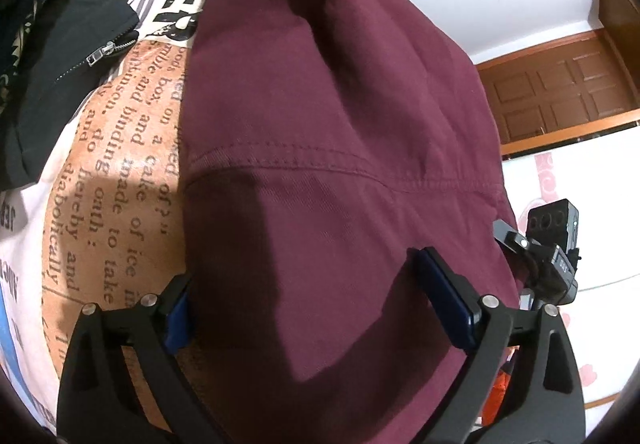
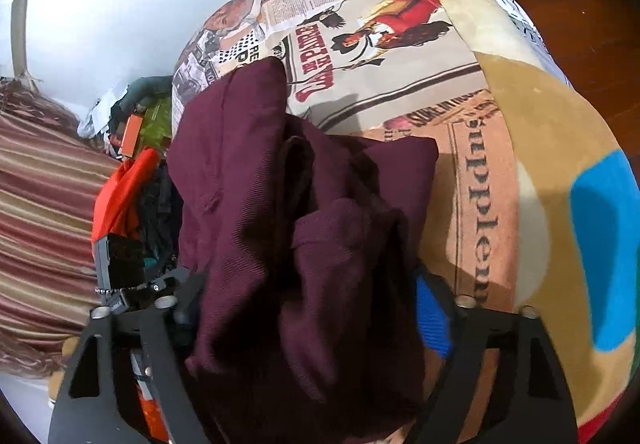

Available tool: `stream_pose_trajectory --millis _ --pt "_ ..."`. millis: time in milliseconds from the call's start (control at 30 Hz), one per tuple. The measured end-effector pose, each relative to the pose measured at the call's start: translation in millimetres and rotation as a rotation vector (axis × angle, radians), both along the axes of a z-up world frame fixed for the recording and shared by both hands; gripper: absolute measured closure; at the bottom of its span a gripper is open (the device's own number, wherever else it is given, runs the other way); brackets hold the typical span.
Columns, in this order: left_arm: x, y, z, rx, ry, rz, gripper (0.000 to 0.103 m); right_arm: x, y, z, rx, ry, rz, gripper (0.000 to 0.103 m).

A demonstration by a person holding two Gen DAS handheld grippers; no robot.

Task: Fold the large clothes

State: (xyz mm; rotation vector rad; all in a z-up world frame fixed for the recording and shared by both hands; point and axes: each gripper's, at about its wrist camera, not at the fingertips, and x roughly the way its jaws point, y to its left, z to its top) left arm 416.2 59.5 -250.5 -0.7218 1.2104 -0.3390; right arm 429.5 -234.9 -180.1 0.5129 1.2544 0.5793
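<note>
Straddling the maroon garment [image 1: 320,164], left gripper [image 1: 316,304] jaws gape wide, nothing pinched. Right gripper [image 2: 316,308] has bunched maroon cloth between its jaws; grip unclear, cannot tell. Garment lies on the newsprint-patterned blanket [image 1: 120,164]; black zip jacket [image 1: 68,56] far left. Pinch both near corners before folding away.

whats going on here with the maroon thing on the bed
A person with a gripper in each hand is folding a maroon garment on a newspaper-print bedspread. The left gripper hovers open over a flat stretch of the fabric, gripping nothing. The right gripper has bunched maroon cloth between its fingers; whether they pinch it is unclear. A dark zippered jacket lies to one side, untouched.
</note>
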Motion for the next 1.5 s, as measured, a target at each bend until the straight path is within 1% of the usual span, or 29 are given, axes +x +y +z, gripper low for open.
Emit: stream_pose_trajectory --millis 33,67,133,167,200,233,300,333,367,400,467,500,533,633,667,733,833,933,1033,1167,1267,1300,1367,1500 --pt "-3 -2 4 0.015 -0.005 0.001 0.018 -1 0 4 -0.004 -0.002 -0.001 0.049" --pt "-9 -4 8 0.031 -0.012 0.000 0.021 -2 1 9 -0.016 -0.008 -0.004 0.052" --pt "-14 -2 19 0.051 -0.025 0.001 0.043 -4 3 18 -0.040 -0.025 -0.004 0.063" --pt "-16 0 26 0.053 -0.036 -0.002 0.049 -6 3 21 -0.045 -0.028 -0.009 0.065" --pt "-18 1 35 0.054 -0.054 -0.005 0.058 -8 3 26 -0.045 -0.032 -0.013 0.069" --pt "-20 1 44 0.055 -0.074 -0.012 0.064 -9 2 31 -0.038 -0.037 -0.015 0.071" --pt "-25 -1 65 0.073 -0.117 -0.032 0.071 -12 4 43 -0.030 -0.058 -0.012 0.073" --pt "-29 -4 78 0.091 -0.143 -0.046 0.073 -14 5 49 -0.028 -0.069 -0.011 0.074" --pt "-31 -5 86 0.105 -0.157 -0.053 0.073 -17 7 58 -0.028 -0.089 -0.007 0.074" --pt "-35 -6 101 0.129 -0.183 -0.058 0.074 -18 9 64 -0.028 -0.102 -0.005 0.074" --pt "-40 -4 126 0.152 -0.233 -0.057 0.074 -22 15 83 -0.018 -0.141 -0.001 0.074" --pt "-44 1 144 0.155 -0.267 -0.049 0.074 -22 18 91 -0.013 -0.157 0.001 0.074" --pt "-47 8 152 0.154 -0.285 -0.044 0.074 -24 23 102 -0.004 -0.182 0.004 0.074" --pt "-60 32 196 0.159 -0.366 -0.010 0.074 -28 43 135 0.019 -0.263 0.026 0.074" --pt "-62 39 207 0.162 -0.385 0.000 0.074 -29 53 146 0.029 -0.289 0.036 0.074" --pt "-70 62 239 0.178 -0.448 0.038 0.074 -29 73 167 0.054 -0.338 0.057 0.075" --pt "-90 103 278 0.209 -0.515 0.093 0.075 -29 108 192 0.089 -0.407 0.104 0.075" --pt "-106 143 307 0.249 -0.563 0.157 0.075 -24 152 209 0.129 -0.444 0.155 0.075" --pt "-119 185 324 0.301 -0.591 0.220 0.075 -20 198 216 0.160 -0.473 0.208 0.075" --pt "-130 237 330 0.354 -0.591 0.295 0.075 -11 259 209 0.190 -0.470 0.270 0.075" --pt "-127 273 319 0.374 -0.569 0.333 0.075 -1 300 192 0.197 -0.451 0.307 0.075" --pt "-126 285 313 0.383 -0.555 0.343 0.075 1 305 186 0.197 -0.444 0.315 0.075" --pt "-121 308 296 0.396 -0.520 0.361 0.074 12 332 166 0.186 -0.415 0.331 0.075" --pt "-101 350 236 0.369 -0.398 0.398 0.074 29 371 122 0.141 -0.334 0.346 0.075"
